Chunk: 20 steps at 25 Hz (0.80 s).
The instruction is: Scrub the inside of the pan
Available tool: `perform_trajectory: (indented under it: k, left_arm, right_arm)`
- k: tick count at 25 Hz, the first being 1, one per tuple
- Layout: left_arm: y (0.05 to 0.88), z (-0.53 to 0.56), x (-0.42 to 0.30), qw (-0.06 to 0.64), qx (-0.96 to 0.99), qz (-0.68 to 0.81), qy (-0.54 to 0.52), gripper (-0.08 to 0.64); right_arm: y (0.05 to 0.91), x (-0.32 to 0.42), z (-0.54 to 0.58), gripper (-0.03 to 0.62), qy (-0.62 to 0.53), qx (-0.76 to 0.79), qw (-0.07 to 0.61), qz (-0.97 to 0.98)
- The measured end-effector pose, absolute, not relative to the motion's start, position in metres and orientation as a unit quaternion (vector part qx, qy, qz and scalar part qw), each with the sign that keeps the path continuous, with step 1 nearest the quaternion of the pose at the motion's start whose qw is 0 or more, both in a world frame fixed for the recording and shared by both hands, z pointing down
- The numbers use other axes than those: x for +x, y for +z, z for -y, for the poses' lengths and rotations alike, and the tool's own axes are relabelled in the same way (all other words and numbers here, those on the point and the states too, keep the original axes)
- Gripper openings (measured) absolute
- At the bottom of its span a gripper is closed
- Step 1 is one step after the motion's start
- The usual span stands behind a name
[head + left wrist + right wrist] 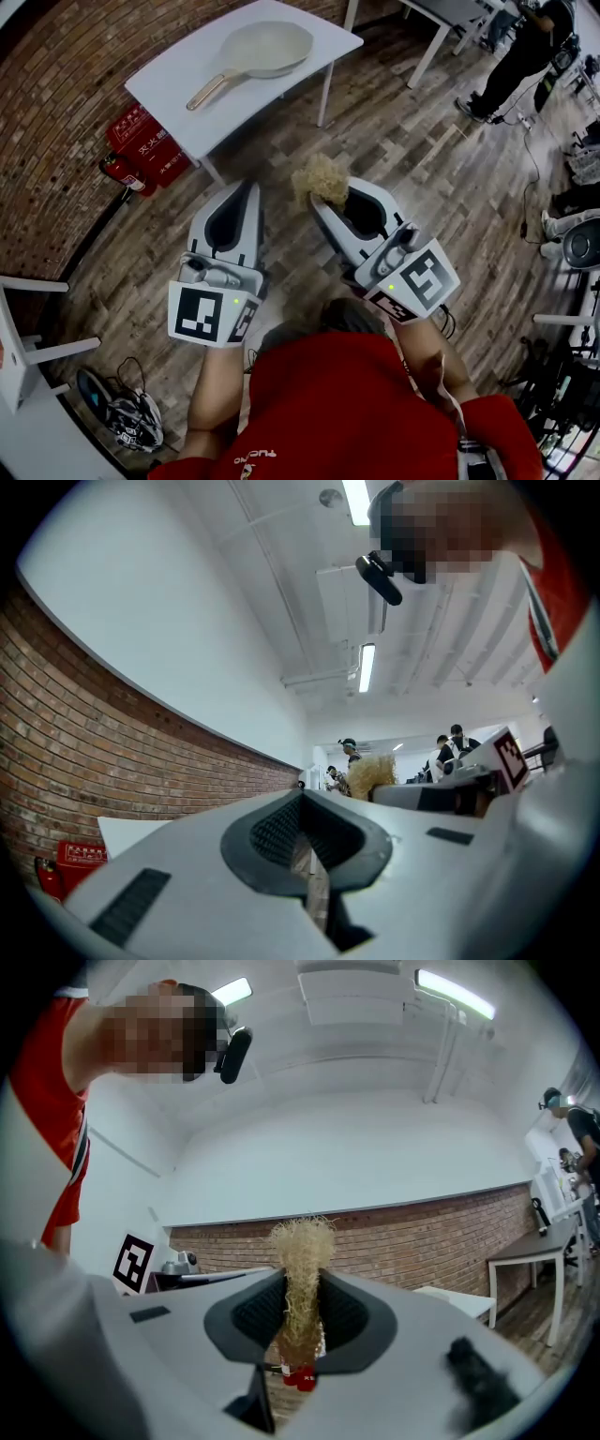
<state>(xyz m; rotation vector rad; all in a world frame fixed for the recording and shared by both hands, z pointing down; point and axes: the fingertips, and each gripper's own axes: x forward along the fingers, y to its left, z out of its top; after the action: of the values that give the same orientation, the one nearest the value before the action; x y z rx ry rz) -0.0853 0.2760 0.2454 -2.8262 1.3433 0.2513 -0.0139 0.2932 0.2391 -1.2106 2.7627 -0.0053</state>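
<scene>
Two red boxes (150,145), white lettering unreadable; scrubber (319,178) in right tool (339,199).

Open lab-like workroom, brick wall (56,141), wood floor (422,169), white tables (178,84), red fire-extinguisher box (145,145), strip ceiling lights (366,666).

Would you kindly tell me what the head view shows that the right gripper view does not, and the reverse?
Only the head view shows the pan lying on the white table, touched by neither gripper. Only the right gripper view shows the ceiling lights and the scrubber pinched flat between the jaws. Both show the right gripper shut on that scrubber, the left gripper beside it, and the brick wall.
</scene>
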Motion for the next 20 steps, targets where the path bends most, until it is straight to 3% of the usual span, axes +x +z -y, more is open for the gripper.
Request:
perform_trajectory:
  k: [20]
  left_arm:
    - [0.257, -0.148, -0.07, 0.016, -0.896, -0.442, 0.048, 0.006]
  right_arm:
    - [0.248, 0.021, -0.159, 0.092, 0.006, -0.4, 0.073, -0.913]
